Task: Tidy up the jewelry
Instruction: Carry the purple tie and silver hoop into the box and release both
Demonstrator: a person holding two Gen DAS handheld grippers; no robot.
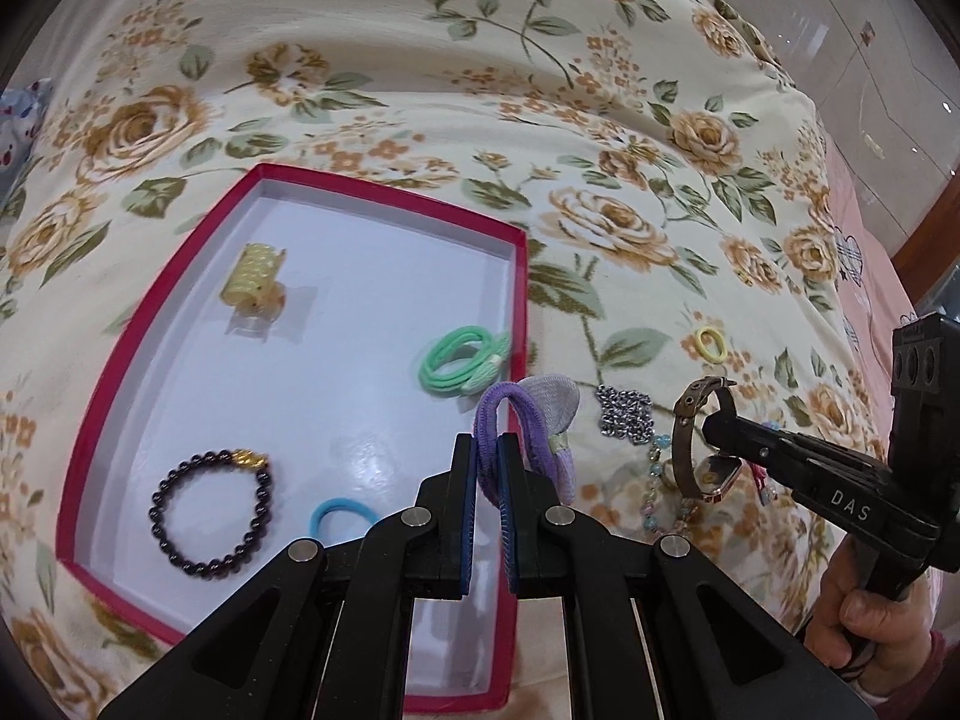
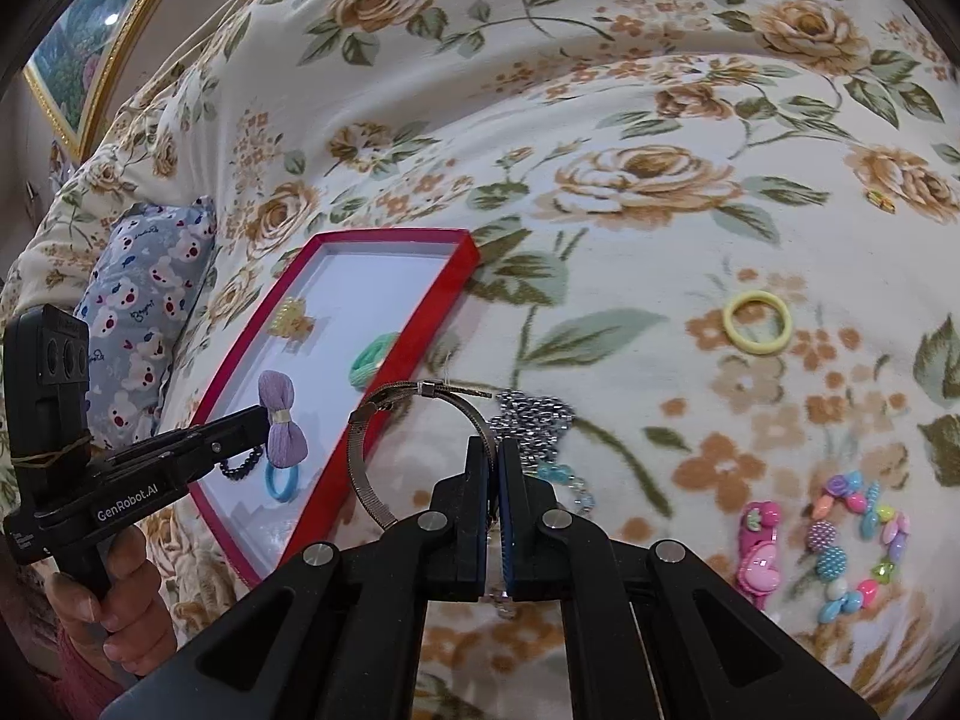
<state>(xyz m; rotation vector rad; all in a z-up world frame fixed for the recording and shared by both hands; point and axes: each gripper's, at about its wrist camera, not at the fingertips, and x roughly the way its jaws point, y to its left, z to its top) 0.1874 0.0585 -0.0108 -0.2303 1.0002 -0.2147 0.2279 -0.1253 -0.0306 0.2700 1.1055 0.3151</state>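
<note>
While both grippers carry a piece at once, the scene sorts itself like this:

Left gripper (image 1: 492, 456): jaws clamped on the purple bow hair tie (image 1: 528, 426), pinching the elastic loop so the bow hangs free and clear of the pads.

Purple bow hair tie position: lifted over the near right rim of the red tray (image 1: 516, 252), apparently on its way in.

Right gripper (image 2: 495, 462): closed on the band of a brown-strapped watch (image 2: 384, 420); holding the thin strap edge-on likely keeps the watch face from swinging.

Watch position: raised just outside the tray's right wall, above the floral bedspread (image 2: 630, 90).

Tray contents: a yellow hair clip (image 1: 255, 279), green hair ties (image 1: 462, 357), a dark bead bracelet (image 1: 210, 516) and a blue hair tie (image 1: 342, 519), spread apart so each stays visible.

Not yet collected: a yellow hair tie (image 2: 756, 322), a silver chain piece (image 2: 531, 420), colourful bead bracelets (image 2: 858, 540).
</note>
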